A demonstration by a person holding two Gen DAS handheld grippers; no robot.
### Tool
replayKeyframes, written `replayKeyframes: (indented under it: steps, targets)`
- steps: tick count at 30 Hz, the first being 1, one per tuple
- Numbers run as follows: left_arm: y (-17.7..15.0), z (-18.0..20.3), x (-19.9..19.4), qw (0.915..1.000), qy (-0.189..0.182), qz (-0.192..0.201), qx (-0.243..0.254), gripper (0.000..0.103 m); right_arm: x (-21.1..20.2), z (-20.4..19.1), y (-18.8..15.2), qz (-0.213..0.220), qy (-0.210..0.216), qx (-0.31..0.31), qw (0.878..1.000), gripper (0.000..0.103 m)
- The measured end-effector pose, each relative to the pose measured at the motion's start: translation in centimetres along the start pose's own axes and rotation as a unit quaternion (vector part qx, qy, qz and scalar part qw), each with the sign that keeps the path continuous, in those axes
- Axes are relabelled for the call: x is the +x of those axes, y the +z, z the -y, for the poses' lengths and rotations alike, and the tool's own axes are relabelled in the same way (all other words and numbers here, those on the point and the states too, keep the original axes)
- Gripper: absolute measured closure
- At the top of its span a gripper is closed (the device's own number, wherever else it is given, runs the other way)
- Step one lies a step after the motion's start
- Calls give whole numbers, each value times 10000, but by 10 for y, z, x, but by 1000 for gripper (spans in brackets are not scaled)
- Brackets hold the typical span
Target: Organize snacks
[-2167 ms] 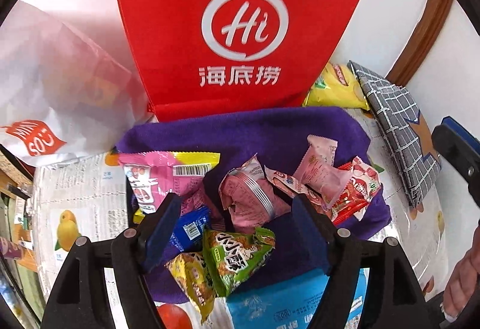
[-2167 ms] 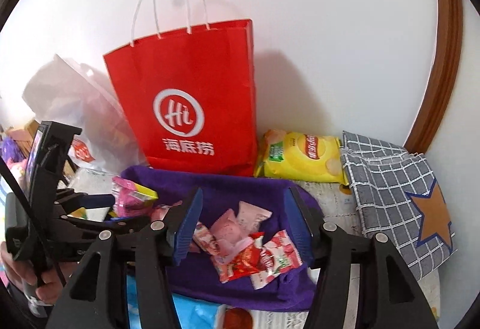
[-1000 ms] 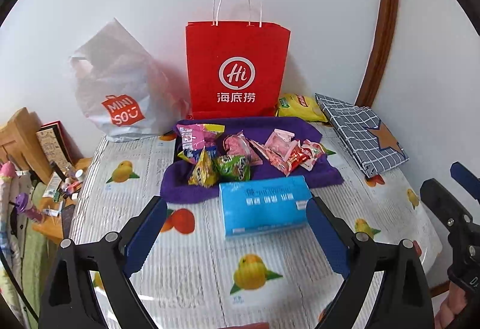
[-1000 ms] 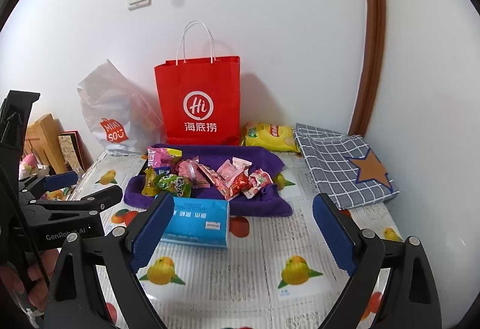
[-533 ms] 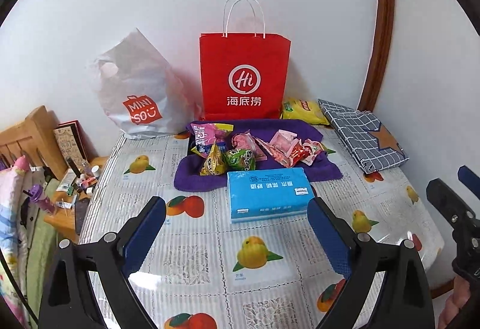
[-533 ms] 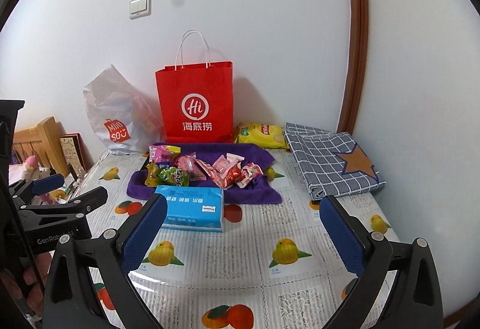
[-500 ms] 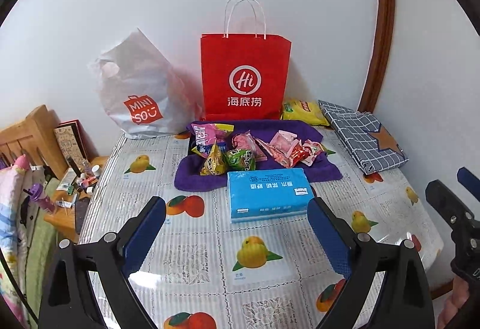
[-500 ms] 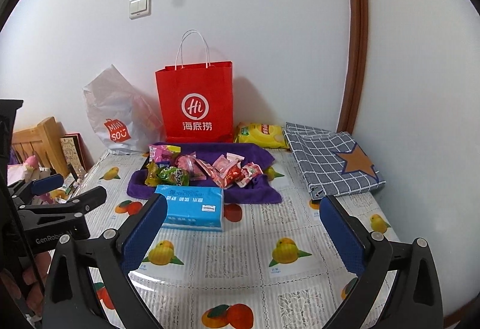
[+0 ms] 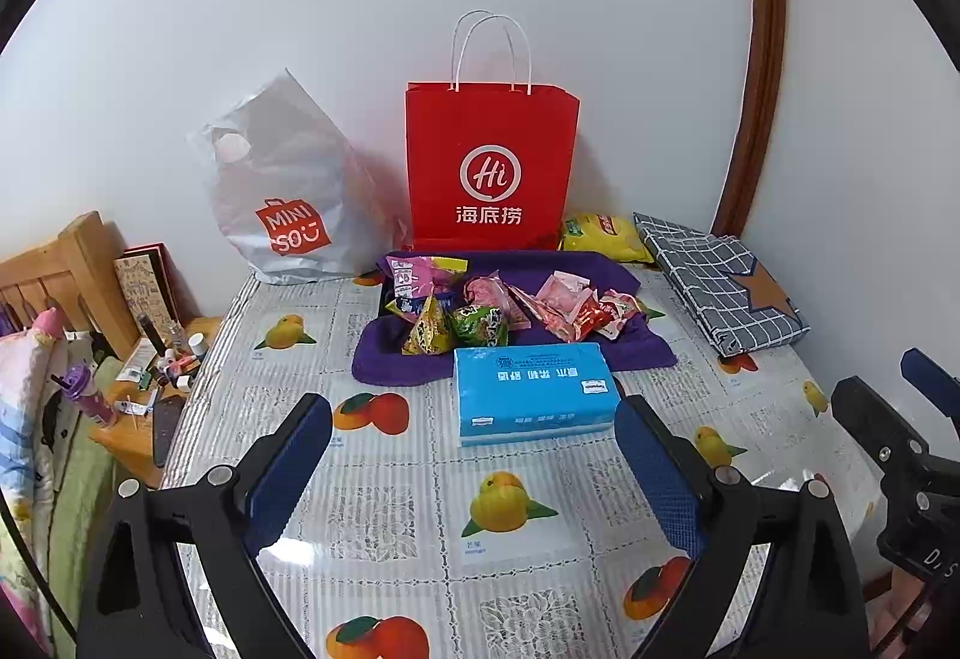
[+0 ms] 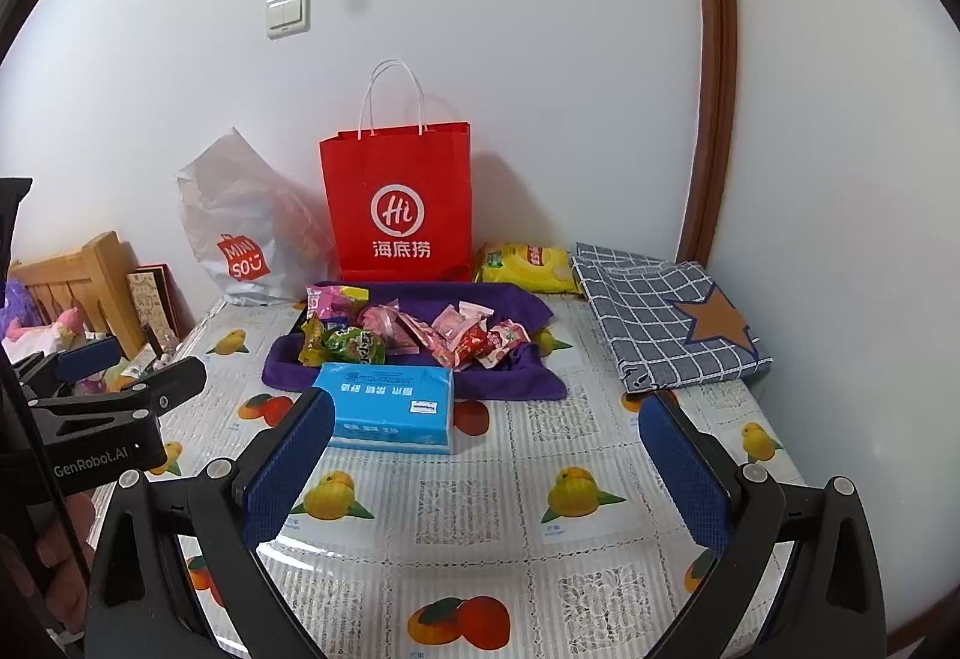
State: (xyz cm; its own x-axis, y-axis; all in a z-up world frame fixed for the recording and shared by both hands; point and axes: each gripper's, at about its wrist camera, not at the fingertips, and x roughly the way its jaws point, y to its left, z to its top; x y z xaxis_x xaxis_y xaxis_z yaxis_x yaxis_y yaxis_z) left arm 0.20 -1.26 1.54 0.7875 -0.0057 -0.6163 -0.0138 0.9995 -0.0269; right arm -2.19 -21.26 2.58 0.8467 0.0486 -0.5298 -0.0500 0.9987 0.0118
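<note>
Snacks (image 9: 504, 308) lie in a heap on the purple cloth (image 9: 636, 347), near the far side of the table (image 9: 420, 527). A blue tissue pack (image 9: 534, 395) lies just in front, a red paper bag (image 9: 489, 167) behind. The left gripper (image 9: 474, 467) and the right gripper (image 10: 486, 473) hover wide apart, holding nothing.

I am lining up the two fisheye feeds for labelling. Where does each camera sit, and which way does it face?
Left wrist: on the left gripper, above the table's near edge, facing the wall and the red Haidilao bag; its open fingers frame the view, right gripper at right.
Right wrist: on the right gripper, facing likewise; open fingers, left gripper at left.
Shared: bag, purple cloth of snacks, blue tissue pack.
</note>
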Motion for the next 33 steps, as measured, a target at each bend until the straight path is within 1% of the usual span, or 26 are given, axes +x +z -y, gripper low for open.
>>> replayKeyframes:
  steps: [33]
  targets:
    - [-1,7,-1,10000,-39,-55,73,8,-2,6,2,83,15,83,9999,2]
